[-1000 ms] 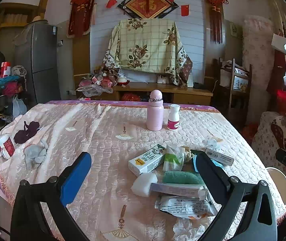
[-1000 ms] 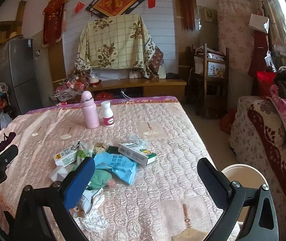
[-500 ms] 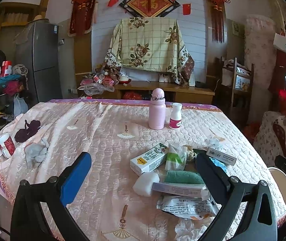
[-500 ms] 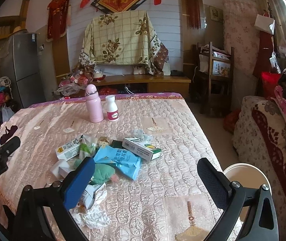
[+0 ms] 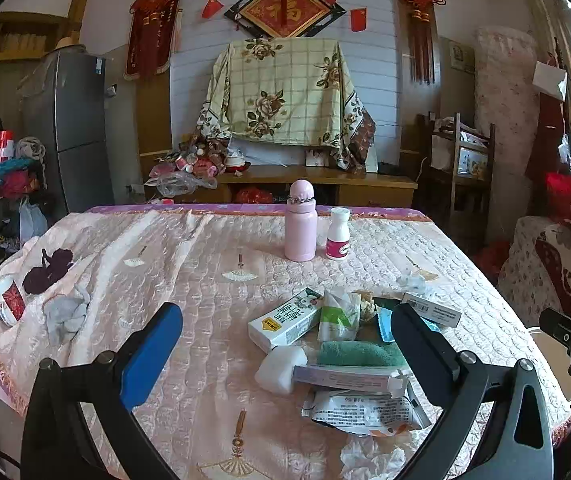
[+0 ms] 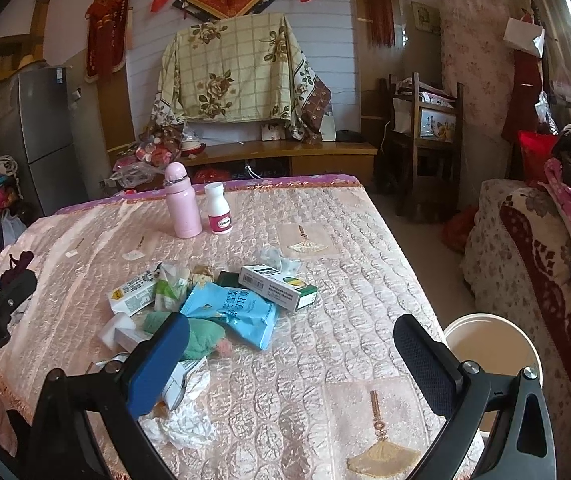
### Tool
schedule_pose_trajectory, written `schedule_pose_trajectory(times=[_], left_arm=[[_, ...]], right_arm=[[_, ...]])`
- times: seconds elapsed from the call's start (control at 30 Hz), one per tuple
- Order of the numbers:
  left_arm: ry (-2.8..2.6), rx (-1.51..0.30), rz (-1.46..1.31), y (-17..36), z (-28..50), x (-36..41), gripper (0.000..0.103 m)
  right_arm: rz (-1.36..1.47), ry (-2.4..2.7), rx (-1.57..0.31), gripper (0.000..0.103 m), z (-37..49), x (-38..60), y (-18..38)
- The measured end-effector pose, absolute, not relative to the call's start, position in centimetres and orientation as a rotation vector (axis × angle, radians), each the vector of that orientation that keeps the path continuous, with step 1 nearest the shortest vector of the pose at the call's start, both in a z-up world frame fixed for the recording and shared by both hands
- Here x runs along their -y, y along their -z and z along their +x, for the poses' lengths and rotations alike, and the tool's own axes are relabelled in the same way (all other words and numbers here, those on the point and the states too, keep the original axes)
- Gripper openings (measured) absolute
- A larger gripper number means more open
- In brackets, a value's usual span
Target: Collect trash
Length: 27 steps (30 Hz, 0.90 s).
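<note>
A heap of trash lies on the pink quilted table (image 5: 189, 264): a white milk carton (image 5: 285, 318), a white-green packet (image 5: 338, 314), a green cloth (image 5: 359, 354), a long tube box (image 5: 341, 376), a printed wrapper (image 5: 365, 410) and crumpled tissue (image 5: 369, 458). The right wrist view adds a blue packet (image 6: 233, 312) and a green-white box (image 6: 277, 286). My left gripper (image 5: 285, 338) hovers open above the heap's near left side. My right gripper (image 6: 291, 344) stays open, empty, over the table's near right part. A white bin (image 6: 489, 346) stands on the floor right of the table.
A pink bottle (image 5: 300, 222) and a small white bottle (image 5: 338, 234) stand upright at the far middle. A grey rag (image 5: 65, 314), a dark sock (image 5: 47, 270) and a red-white cup (image 5: 7, 300) lie at the table's left. A floral sofa (image 6: 533, 248) flanks the right.
Both views have lifted and shifted slightly, so the table and trash sit a little lower and more centred in frame. Nothing on the table has moved; both grippers stay open.
</note>
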<state>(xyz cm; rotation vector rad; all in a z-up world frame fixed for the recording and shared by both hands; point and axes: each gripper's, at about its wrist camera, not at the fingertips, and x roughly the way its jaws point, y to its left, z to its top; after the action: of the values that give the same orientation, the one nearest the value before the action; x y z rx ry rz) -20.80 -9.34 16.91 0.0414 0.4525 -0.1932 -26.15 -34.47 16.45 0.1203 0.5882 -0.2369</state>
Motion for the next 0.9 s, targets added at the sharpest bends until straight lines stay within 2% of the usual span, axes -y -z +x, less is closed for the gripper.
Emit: schedule_pose_trajectory(times=[0.57, 0.9], left_arm=[[0.222, -0.441, 0.058, -16.8, -21.5, 8.6, 0.103], [0.222, -0.515, -0.003, -15.0, -19.4, 7.0, 0.103]], right_arm=[[0.127, 0.280, -0.588, 0.103, -27.0, 36.4, -16.9], [0.115, 0.204, -0.617, 0.103, -24.7, 35.7, -15.0]])
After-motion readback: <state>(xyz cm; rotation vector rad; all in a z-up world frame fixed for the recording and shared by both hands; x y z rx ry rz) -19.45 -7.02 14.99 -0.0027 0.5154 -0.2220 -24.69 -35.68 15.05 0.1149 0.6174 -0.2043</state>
